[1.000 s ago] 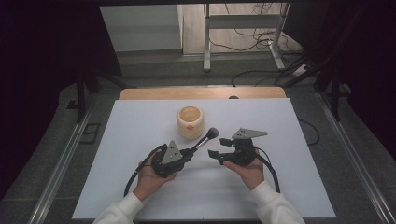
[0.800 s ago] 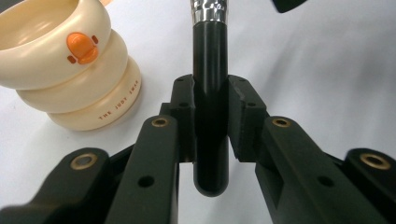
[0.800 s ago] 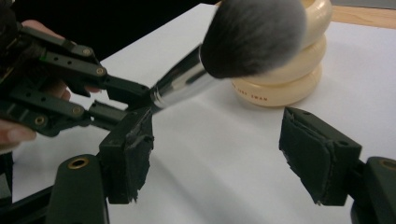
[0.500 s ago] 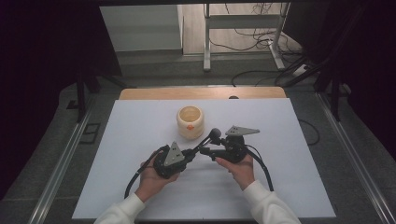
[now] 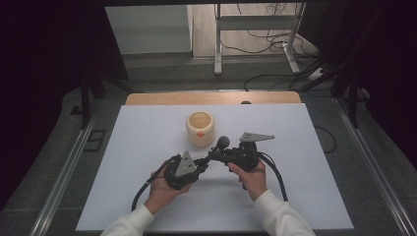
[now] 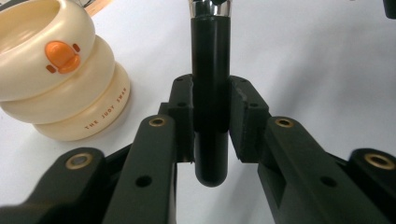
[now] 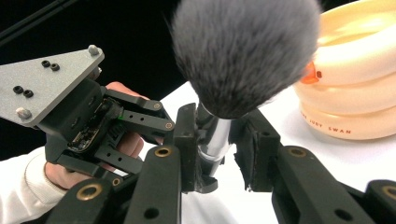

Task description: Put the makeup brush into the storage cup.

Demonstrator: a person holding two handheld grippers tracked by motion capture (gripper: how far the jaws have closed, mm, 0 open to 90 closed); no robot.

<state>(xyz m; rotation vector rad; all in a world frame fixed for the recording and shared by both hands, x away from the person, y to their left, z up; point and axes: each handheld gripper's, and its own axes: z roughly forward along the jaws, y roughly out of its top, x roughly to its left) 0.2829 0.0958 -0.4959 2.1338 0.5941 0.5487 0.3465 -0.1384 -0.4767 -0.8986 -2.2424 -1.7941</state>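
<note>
A makeup brush with a grey bristle head [image 5: 223,142] and black handle [image 6: 210,107] hangs a little above the white table. My left gripper [image 5: 201,164] is shut on the handle, pads [image 6: 183,109] on both sides; its jaws have just been opening slightly with the handle still between them. My right gripper [image 5: 219,155] has just been closing and is shut on the brush's silver ferrule [image 7: 215,135], right below the bristles [image 7: 247,51]. The right gripper view also takes in the left gripper [image 7: 93,121]. A cream ringed cup [image 5: 200,129] with an orange duck bill stands just behind the brush.
The white table top [image 5: 147,137] has free room left, right and in front of the hands. A wooden strip [image 5: 211,98] runs along its far edge. Beyond stand a metal frame [image 5: 255,34] and loose floor cables [image 5: 275,78].
My right gripper has moved left to the brush and shut on the ferrule below the bristles. The left hand has kept still with the handle between its jaws.
</note>
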